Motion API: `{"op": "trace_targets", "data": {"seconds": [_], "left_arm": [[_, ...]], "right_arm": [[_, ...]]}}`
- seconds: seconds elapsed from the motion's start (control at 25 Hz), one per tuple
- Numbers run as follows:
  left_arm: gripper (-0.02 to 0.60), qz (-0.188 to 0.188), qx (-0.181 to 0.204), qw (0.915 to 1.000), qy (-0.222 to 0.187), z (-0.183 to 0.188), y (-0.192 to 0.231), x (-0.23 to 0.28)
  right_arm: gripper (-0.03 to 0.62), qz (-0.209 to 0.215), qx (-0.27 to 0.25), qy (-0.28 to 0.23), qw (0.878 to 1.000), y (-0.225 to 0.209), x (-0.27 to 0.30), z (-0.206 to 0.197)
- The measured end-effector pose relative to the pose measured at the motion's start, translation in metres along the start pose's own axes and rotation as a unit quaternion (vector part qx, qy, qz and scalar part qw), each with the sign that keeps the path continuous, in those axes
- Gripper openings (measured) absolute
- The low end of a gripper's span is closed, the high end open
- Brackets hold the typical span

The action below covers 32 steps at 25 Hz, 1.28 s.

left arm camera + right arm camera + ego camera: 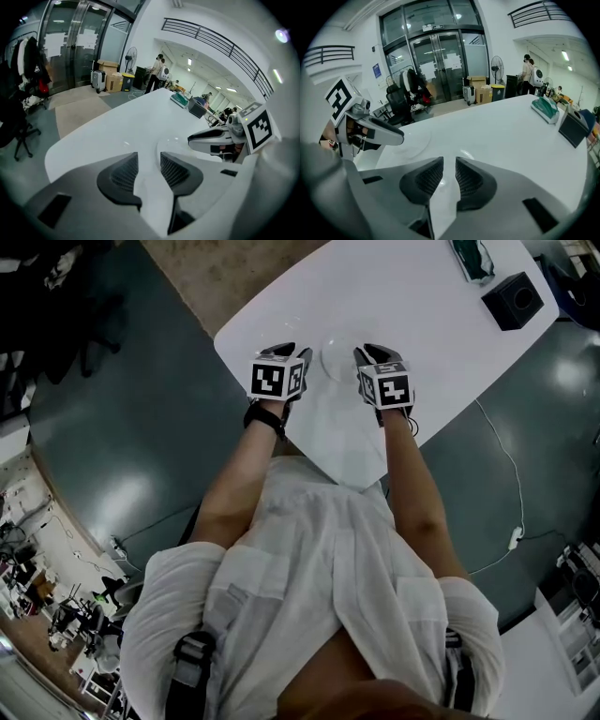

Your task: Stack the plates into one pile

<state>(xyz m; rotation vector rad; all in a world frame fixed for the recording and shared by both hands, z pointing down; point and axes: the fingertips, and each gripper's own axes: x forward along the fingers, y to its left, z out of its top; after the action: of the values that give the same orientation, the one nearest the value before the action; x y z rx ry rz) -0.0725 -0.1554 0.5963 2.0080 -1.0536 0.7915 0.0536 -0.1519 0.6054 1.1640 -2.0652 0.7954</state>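
Left tool (298,352), right tool (370,352), flanking plate (336,362) rim

**No legible writing**

The left cube (277,379) and right cube (392,386) carry black-and-white square patterns only, with no letters or numbers. The sheets on the glass doors (447,61) and the blue wall sign (377,71) are too small to read.
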Motion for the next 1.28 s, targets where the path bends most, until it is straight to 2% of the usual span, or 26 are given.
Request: {"op": "trace_targets", "data": {"seconds": [0.32, 0.6, 0.84, 1.12, 1.28], "left_arm": [[0.156, 0.029, -0.002, 0.9996, 0.007, -0.005, 0.072, -0.026], [0.168, 0.033, -0.006, 0.9987, 0.039, -0.022, 0.117, -0.024], [0.183, 0.020, -0.009, 0.9982, 0.056, -0.026, 0.129, -0.015], [0.195, 0.003, -0.009, 0.9969, 0.079, -0.030, 0.132, -0.002], [0.195, -0.010, -0.006, 0.9952, 0.097, -0.038, 0.124, 0.007]], "right_arm": [[0.100, 0.024, -0.006, 0.004, 1.000, 0.048, 0.036, 0.026], [0.144, 0.040, -0.011, 0.034, 0.999, 0.078, 0.076, 0.032], [0.160, 0.022, -0.022, 0.068, 0.997, 0.083, 0.094, 0.033], [0.173, 0.018, 0.000, 0.108, 0.994, 0.083, 0.111, 0.024], [0.175, 0.017, 0.006, 0.112, 0.994, 0.082, 0.114, 0.021]]}}
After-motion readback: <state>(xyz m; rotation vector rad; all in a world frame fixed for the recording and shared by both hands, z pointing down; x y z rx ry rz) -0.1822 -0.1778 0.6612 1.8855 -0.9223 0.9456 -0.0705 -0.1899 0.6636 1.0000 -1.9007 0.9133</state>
